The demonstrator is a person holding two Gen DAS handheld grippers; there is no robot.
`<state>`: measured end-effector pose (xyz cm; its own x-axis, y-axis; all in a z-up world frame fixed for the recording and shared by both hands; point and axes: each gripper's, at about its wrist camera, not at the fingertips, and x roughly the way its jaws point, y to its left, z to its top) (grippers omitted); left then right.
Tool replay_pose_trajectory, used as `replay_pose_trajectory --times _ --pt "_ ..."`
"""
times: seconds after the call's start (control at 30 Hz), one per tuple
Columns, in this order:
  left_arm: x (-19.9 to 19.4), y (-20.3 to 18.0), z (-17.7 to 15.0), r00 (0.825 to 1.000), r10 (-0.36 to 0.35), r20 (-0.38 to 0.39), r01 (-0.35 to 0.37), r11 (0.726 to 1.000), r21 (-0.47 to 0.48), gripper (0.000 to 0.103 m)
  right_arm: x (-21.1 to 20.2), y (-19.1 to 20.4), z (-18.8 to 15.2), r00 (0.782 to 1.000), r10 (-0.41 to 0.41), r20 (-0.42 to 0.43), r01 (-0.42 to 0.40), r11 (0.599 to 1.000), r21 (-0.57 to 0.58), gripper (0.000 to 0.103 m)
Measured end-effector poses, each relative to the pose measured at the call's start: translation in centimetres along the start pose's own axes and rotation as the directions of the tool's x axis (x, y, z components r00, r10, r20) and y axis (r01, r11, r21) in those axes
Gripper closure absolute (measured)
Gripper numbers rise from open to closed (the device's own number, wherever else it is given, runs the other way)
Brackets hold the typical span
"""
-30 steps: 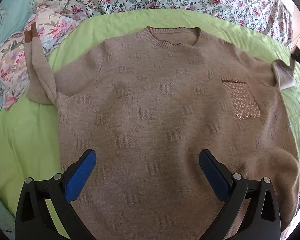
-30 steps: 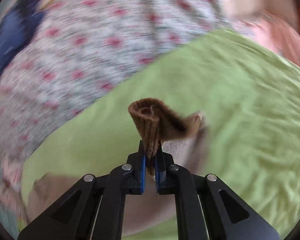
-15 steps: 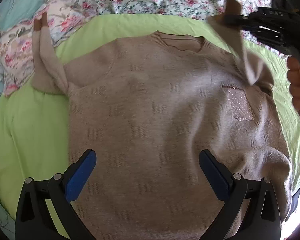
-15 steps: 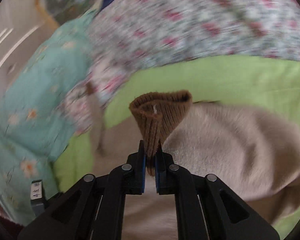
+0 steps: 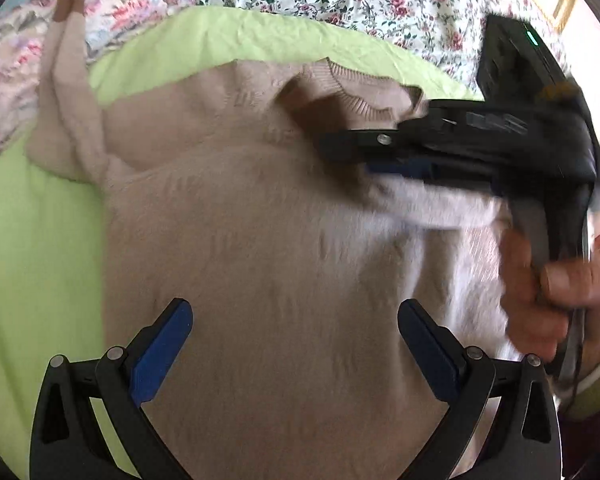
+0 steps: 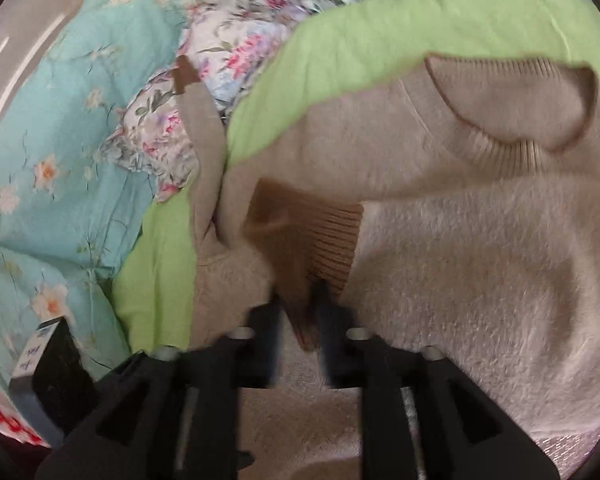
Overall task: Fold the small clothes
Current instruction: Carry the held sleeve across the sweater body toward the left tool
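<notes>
Since half a second earlier, right tool (image 6: 296, 308) had swung the sleeve cuff (image 6: 312, 236) across the sweater (image 5: 268, 272), jaws narrow and pinching it, probably to fold it inward. Left tool (image 5: 294, 334) hung wide apart over the hem. Further off, other sleeve (image 5: 70, 92) trailed onto the bed (image 5: 28, 240).

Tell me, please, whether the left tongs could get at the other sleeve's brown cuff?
Probably yes: the left tongs are open and empty, and the cuff lies uncovered on the floral bedding, though far off to the left.
</notes>
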<state>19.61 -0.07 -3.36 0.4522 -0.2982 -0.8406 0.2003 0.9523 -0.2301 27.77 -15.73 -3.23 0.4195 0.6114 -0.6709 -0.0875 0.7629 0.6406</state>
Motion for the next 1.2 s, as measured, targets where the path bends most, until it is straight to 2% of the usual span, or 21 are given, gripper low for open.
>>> replay_pose_trajectory --times 0.07,0.17,0.23,0.3,0.33,0.4,0.43,0.47,0.53,0.57,0.63,0.7,0.73,0.8,0.9,1.07,1.1,1.13,1.17,1.2 --pt "0.9 0.3 1.3 0.999 -0.050 -0.003 0.050 0.999 -0.022 0.000 -2.0 -0.3 -0.2 0.999 -0.002 0.051 0.002 1.000 0.008 0.051" --pt "2.6 0.7 3.5 0.990 -0.140 -0.003 0.139 0.988 -0.068 0.000 -6.9 -1.0 -1.4 0.987 -0.019 0.162 0.012 0.999 0.041 0.051" --pt "4.2 1.2 5.0 0.987 -0.160 -0.012 0.157 0.981 -0.112 0.001 -9.7 -1.4 -2.5 0.975 -0.042 0.217 0.029 0.998 0.064 0.051" --pt "5.1 1.5 5.6 0.986 -0.169 -0.007 0.166 0.976 -0.141 0.002 -13.3 -2.5 -4.7 0.954 -0.103 0.281 0.077 0.992 0.102 0.050" --pt "5.2 1.5 6.0 0.985 -0.171 0.014 0.171 0.974 -0.145 0.007 -15.1 -3.3 -6.0 0.938 -0.149 0.312 0.113 0.985 0.131 0.050" --pt "5.4 1.0 6.5 0.984 -0.173 0.030 0.176 0.976 -0.125 0.042 -17.5 -4.5 -7.8 0.913 -0.211 0.349 0.156 0.971 0.179 0.047" --pt "5.3 0.7 6.9 0.979 -0.204 0.018 0.204 0.972 -0.115 0.090 -18.8 -5.4 -8.8 0.899 -0.240 0.366 0.174 0.963 0.205 0.047" --pt "5.2 0.3 7.1 0.969 -0.247 -0.003 0.245 0.963 -0.113 0.097 -20.4 -6.9 -10.1 0.879 -0.281 0.386 0.195 0.949 0.247 0.047" --pt "2.9 -0.5 7.4 0.967 -0.250 0.052 0.253 0.965 -0.072 0.097 -22.2 -8.9 -11.4 0.856 -0.331 0.397 0.215 0.927 0.308 0.047" --pt "0.9 -0.8 7.6 0.963 -0.250 0.104 0.255 0.966 -0.041 0.097 -23.4 -10.4 -12.1 0.841 -0.375 0.390 0.235 0.903 0.360 0.047" --pt "-1.6 -0.4 7.9 0.954 -0.253 0.163 0.260 0.965 -0.023 0.097 -24.4 -11.7 -12.3 0.825 -0.417 0.382 0.261 0.880 0.397 0.047" --pt "-1.6 0.9 7.9 0.962 -0.214 0.167 0.222 0.975 -0.027 0.097 -25.0 -12.9 -11.9 0.801 -0.466 0.376 0.308 0.859 0.409 0.047" --pt "-0.7 1.7 7.9 0.972 -0.190 0.140 0.198 0.979 -0.047 0.097 -24.9 -13.2 -11.6 0.799 -0.476 0.368 0.319 0.854 0.411 0.047" --pt "1.7 3.4 7.5 0.981 -0.187 0.056 0.192 0.975 -0.108 0.097 -24.0 -14.2 -10.4 0.801 -0.498 0.333 0.347 0.839 0.420 0.047" --pt "2.7 3.7 6.6 0.986 -0.160 0.041 0.164 0.981 -0.103 0.097 -22.2 -15.8 -8.6 0.818 -0.501 0.283 0.367 0.833 0.414 0.047" --pt "3.1 4.3 5.6 0.987 -0.159 0.035 0.162 0.980 -0.112 0.097 -18.8 -16.9 -6.4 0.847 -0.493 0.202 0.399 0.838 0.373 0.047" --pt "3.1 4.0 5.6 0.988 -0.150 0.036 0.153 0.983 -0.102 0.097 -18.1 -17.0 -6.1 0.857 -0.481 0.185 0.397 0.845 0.357 0.049" --pt "2.9 4.1 5.0 0.989 -0.146 0.036 0.148 0.985 -0.092 0.097 -17.6 -16.8 -5.8 0.862 -0.477 0.170 0.404 0.850 0.337 0.062" --pt "2.9 3.7 5.2 0.989 -0.141 0.039 0.143 0.986 -0.080 0.097 -17.6 -16.6 -5.8 0.860 -0.483 0.166 0.412 0.849 0.331 0.091" --pt "2.7 3.3 5.4 0.989 -0.144 0.046 0.146 0.987 -0.066 0.097 -18.3 -16.2 -5.8 0.849 -0.493 0.188 0.419 0.847 0.327 0.092"
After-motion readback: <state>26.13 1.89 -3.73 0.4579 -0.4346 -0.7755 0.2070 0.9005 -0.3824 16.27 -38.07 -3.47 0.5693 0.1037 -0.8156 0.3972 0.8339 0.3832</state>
